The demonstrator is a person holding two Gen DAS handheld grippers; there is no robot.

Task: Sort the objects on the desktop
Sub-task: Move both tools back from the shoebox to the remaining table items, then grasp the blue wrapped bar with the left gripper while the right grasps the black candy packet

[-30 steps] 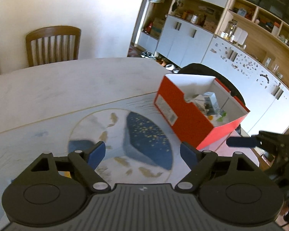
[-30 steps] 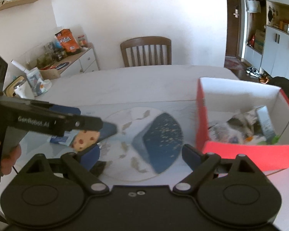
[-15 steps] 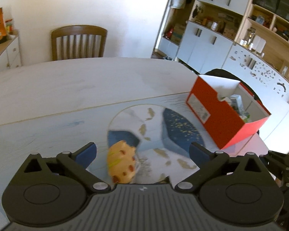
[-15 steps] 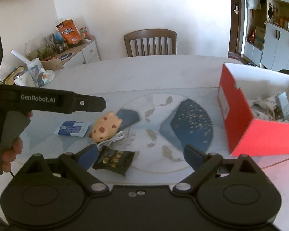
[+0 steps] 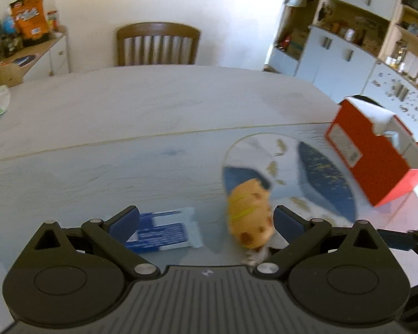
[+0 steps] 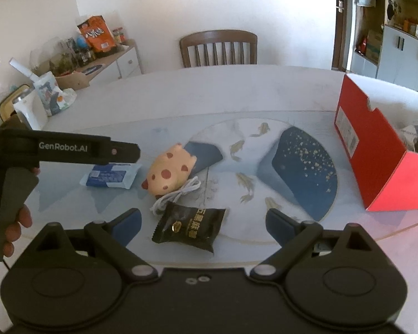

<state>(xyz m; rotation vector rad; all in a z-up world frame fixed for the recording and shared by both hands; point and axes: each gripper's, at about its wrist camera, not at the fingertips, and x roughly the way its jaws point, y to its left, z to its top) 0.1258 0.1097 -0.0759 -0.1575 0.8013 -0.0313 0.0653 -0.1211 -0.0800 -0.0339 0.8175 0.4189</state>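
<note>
A spotted peach-coloured soft toy (image 6: 170,171) lies on the table mat beside a blue-and-white packet (image 6: 110,176), a coiled white cable (image 6: 178,193) and a black snack sachet (image 6: 191,226). My left gripper (image 5: 206,220) is open wide above the blue-and-white packet (image 5: 164,231) and the toy (image 5: 250,217), touching neither. In the right wrist view the left gripper's body (image 6: 61,149) reaches in from the left, held by a hand. My right gripper (image 6: 203,221) is open, with the black sachet lying between its fingers, untouched. The red box (image 6: 376,150) with sorted items stands at the right.
A round printed mat (image 6: 264,167) covers the table's middle. A wooden chair (image 6: 218,47) stands at the far side. A sideboard with snack bags and bottles (image 6: 94,44) is at the left, white cabinets (image 5: 337,61) at the right.
Both grippers swung left and sank toward the table. The left jaws widened. The toy, packet, cable and sachet came into view, while the red box slid to the right edge.
</note>
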